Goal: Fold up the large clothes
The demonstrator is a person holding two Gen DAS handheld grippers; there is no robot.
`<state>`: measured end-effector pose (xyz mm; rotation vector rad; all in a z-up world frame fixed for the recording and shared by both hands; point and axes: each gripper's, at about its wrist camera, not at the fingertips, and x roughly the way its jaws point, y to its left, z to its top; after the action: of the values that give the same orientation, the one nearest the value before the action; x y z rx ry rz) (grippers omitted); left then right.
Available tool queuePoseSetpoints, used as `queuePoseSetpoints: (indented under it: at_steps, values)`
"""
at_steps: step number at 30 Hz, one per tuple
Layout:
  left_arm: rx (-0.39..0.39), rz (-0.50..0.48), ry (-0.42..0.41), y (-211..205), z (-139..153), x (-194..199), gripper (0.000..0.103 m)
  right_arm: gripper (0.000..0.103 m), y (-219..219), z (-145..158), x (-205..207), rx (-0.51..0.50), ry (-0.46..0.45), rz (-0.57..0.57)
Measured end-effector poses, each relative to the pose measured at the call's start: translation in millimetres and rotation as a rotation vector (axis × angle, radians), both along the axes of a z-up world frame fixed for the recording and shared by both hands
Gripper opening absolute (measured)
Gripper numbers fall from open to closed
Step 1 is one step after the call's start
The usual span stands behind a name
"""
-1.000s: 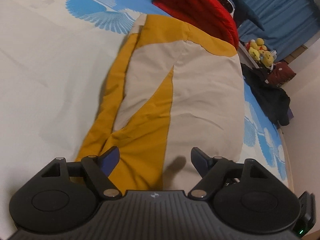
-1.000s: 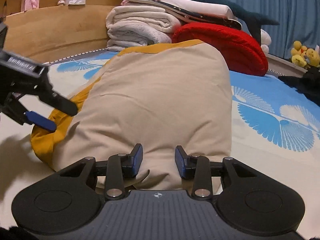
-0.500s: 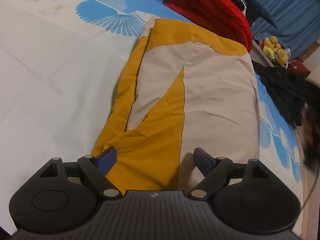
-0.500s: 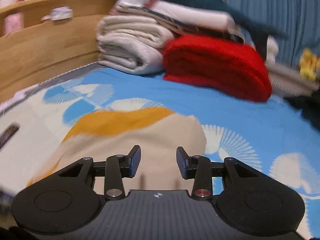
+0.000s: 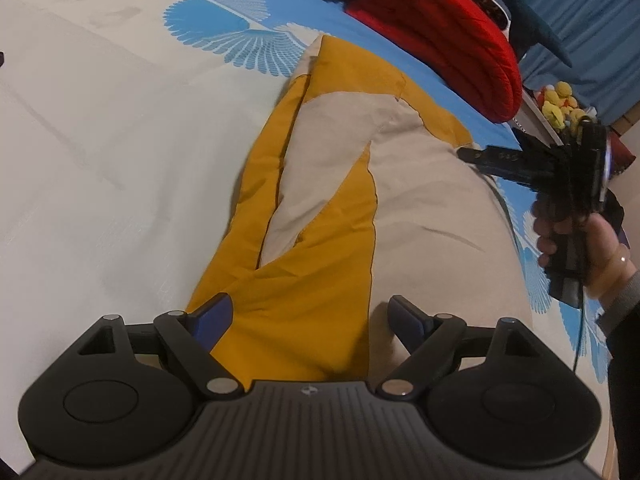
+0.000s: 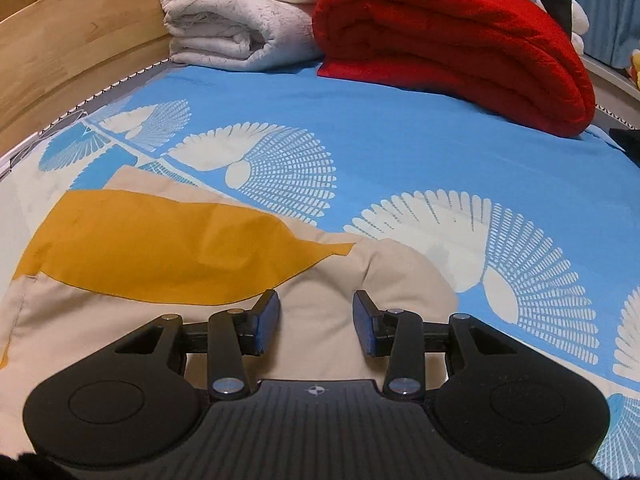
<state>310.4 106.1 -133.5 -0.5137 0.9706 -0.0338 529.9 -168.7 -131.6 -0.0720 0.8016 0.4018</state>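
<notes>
Left claw (image 5: pixel 308 316) stood with its jaws wide apart and nothing clamped, its blue pads (image 5: pixel 212 314) poised over the near end of the folded garment (image 5: pixel 332 200). One pad sat over the mustard-yellow strip at the garment's left edge, the other over the beige panel; whether either pad touched the cloth could not be determined. The garment, beige with mustard-yellow panels, lay flat on the bed (image 5: pixel 100 160), running lengthwise away from this claw toward the far end of the bed. Right claw (image 6: pixel 316 322) had its jaws partly apart and empty, positioned over the far right corner of the same garment (image 6: pixel 168 248), with beige cloth showing in the gap between the pads; contact could not be confirmed. In the left wrist view this claw (image 5: pixel 480 156) was seen at the garment's right edge near the far end, carried by the person's right hand (image 5: pixel 592 252), a grey sleeve showing at the wrist. Beyond the garment, clear of it, a folded red blanket (image 6: pixel 460 52) and a stack of white towels (image 6: pixel 240 20) rested at the head of the bed against the wooden headboard (image 6: pixel 72 40). Bedding was a blue and cream cover printed with a fan pattern.
</notes>
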Motion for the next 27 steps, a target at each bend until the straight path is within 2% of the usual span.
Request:
queuePoseSetpoints:
  at_steps: [3, 5, 7, 9, 10, 14, 18, 27]
  values:
    - [-0.026, 0.028, -0.013, 4.3, 3.9, -4.8, 0.089, 0.048, -12.0, 22.1, -10.6, 0.075, -0.020, -0.054]
    - [-0.058, 0.067, -0.031, 9.0, 11.2, -12.5, 0.089, 0.082, -27.4, 38.5, -28.6, 0.131, -0.030, -0.110]
    - [-0.112, 0.096, -0.051, 12.6, 20.6, -23.2, 0.089, 0.089, -41.8, 49.5, -49.7, 0.152, -0.036, -0.132]
    - [-0.136, 0.108, -0.049, 11.2, 27.5, -31.4, 0.089, 0.090, -55.3, 56.5, -70.2, 0.132, -0.027, -0.133]
    - [-0.125, 0.113, -0.039, 7.3, 30.5, -35.4, 0.089, 0.090, -61.1, 58.9, -78.9, 0.115, -0.019, -0.138]
    - [-0.016, 0.075, -0.037, -15.7, 39.5, -47.0, 0.089, 0.091, -81.1, 64.4, -109.5, 0.049, 0.004, -0.155]
    - [0.061, 0.074, -0.014, -25.5, 36.2, -58.2, 0.090, 0.091, -91.2, 62.9, -134.6, 0.034, 0.030, -0.153]
    - [0.090, 0.099, 0.058, -23.0, 20.5, -61.8, 0.092, 0.091, -88.3, 58.6, -144.4, 0.023, 0.011, -0.102]
